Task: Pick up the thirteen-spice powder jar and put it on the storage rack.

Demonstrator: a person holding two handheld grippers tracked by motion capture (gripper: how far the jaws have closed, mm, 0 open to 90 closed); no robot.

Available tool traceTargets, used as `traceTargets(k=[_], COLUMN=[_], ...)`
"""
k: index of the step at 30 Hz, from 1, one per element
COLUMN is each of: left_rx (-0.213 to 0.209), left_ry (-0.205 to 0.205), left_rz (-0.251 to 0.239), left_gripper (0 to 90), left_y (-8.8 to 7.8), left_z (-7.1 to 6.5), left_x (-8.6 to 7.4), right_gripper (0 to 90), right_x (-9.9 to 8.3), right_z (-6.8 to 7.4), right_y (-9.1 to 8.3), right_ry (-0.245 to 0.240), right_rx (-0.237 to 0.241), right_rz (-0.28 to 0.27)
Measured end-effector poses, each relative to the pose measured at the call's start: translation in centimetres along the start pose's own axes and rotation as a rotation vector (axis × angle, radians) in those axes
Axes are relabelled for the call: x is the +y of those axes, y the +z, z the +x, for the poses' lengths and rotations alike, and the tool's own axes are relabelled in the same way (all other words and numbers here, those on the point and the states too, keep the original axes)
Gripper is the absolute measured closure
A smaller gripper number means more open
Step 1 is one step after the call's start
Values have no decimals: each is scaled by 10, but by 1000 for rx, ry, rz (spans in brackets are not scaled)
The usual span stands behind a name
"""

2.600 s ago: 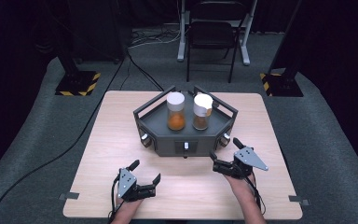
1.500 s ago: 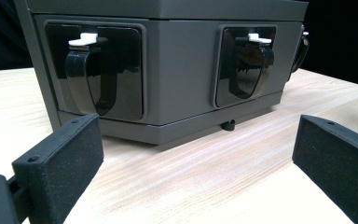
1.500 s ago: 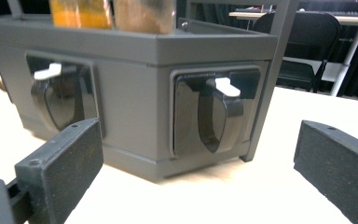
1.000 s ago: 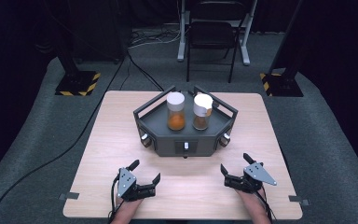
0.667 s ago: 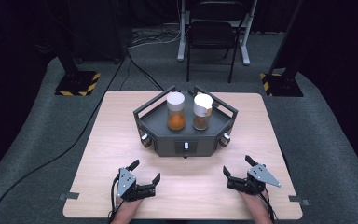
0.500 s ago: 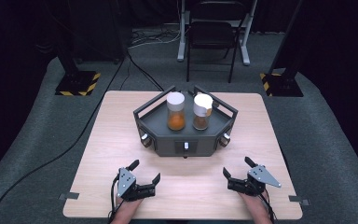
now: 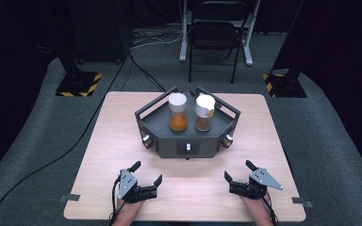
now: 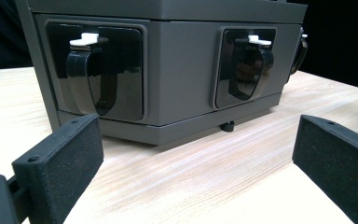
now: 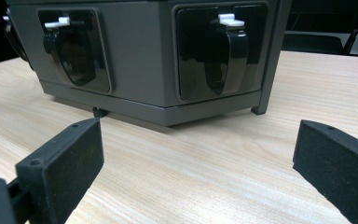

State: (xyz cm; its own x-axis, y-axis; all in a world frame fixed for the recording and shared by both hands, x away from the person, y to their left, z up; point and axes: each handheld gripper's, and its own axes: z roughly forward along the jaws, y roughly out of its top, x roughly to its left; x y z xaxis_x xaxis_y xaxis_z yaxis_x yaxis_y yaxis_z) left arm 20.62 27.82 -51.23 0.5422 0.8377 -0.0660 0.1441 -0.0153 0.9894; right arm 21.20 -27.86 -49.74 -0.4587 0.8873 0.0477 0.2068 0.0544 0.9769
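Observation:
A dark grey six-sided stand (image 7: 169, 141) sits at the middle of the wooden table (image 7: 118, 122). On it stand two upright clear jars with white lids: the left jar (image 7: 177, 112) holds orange powder, the right jar (image 7: 204, 113) a browner one. My left gripper (image 7: 147, 172) rests near the table's front edge, open and holding nothing. My right gripper (image 7: 237, 169) is open and empty at the front right. In the left gripper view the jaws (image 8: 196, 172) frame the stand's wall (image 8: 182, 70) and its black latches (image 8: 95, 74). The right gripper (image 9: 196, 168) faces the stand's wall (image 9: 140, 56) some way off.
Beyond the table stands a black chair (image 7: 214, 35). Black posts on yellow-striped bases (image 7: 78, 84) (image 7: 283, 84) flank the far corners. A cable (image 7: 52, 162) runs across the grey carpet at the left. Bare wood lies between the grippers and the stand.
My right gripper has drawn back toward the front edge and slightly to the right, still open. The left gripper, the stand and the jars have not moved.

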Motion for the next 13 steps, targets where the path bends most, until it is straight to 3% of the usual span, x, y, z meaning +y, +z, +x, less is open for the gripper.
traceTargets(k=[8,13], left_rx=[0,2], left_ry=[-3,-6], left_rz=[-3,-5], left_gripper=[17,17], left_y=[-1,-1], left_z=[1,1], left_x=[0,-1], right_gripper=[13,13], right_x=[3,2], right_z=[3,1], right_y=[1,1], right_ry=[-45,-24], right_rx=[7,7], right_rz=[16,10])
